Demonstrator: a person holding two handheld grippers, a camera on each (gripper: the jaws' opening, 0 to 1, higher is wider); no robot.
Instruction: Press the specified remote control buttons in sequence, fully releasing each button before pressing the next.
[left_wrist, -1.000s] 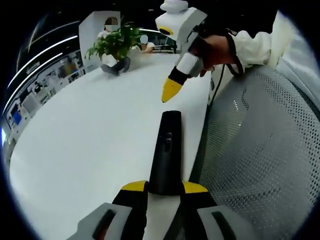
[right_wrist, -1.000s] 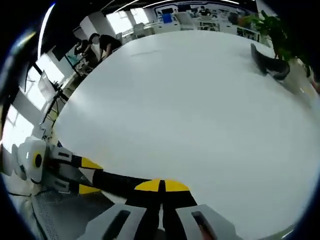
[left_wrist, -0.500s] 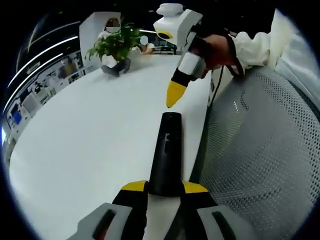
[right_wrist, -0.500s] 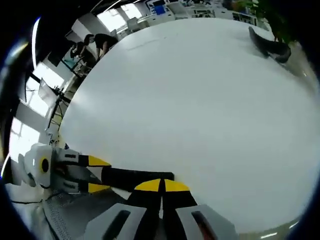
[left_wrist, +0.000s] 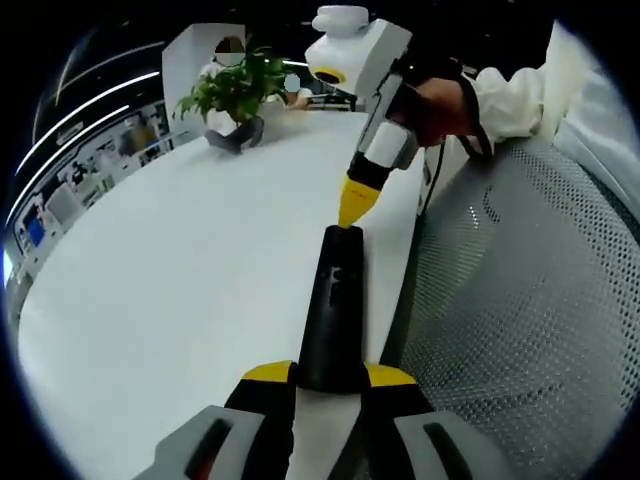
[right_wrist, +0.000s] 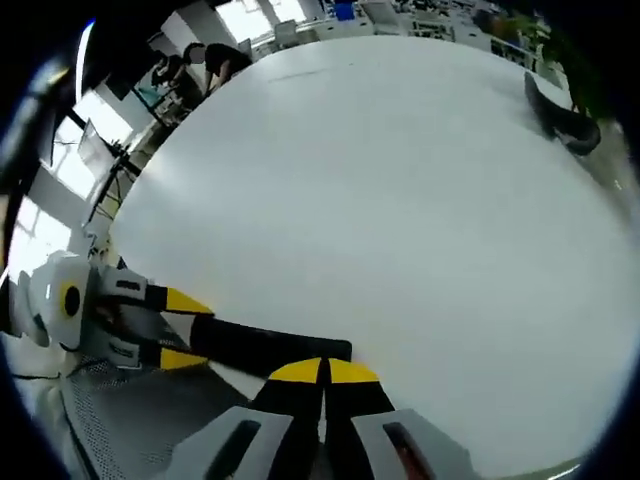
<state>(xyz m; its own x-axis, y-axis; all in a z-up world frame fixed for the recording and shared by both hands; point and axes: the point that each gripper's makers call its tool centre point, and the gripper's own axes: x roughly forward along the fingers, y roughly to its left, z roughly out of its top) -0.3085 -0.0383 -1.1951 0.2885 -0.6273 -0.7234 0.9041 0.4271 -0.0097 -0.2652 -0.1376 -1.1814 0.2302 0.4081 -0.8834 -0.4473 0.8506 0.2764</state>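
A long black remote control (left_wrist: 332, 305) points away from me over the white table (left_wrist: 180, 260), its near end clamped in my left gripper (left_wrist: 330, 375). The right gripper (left_wrist: 354, 205), held by a hand, comes in from the upper right with its yellow tip together, right at the remote's far end; contact is too close to judge. In the right gripper view the same remote (right_wrist: 270, 345) lies across the bottom left, the left gripper (right_wrist: 180, 330) grips its left end, and my right gripper (right_wrist: 322, 370) is shut just over its right end.
A potted green plant (left_wrist: 232, 92) stands at the far end of the table, with people seated behind it. A grey perforated surface (left_wrist: 520, 300) lies right of the table edge. Desks and people (right_wrist: 195, 65) fill the background.
The right gripper has come down and closer, from well above the remote's far end to right at it. The left gripper and remote have held still.
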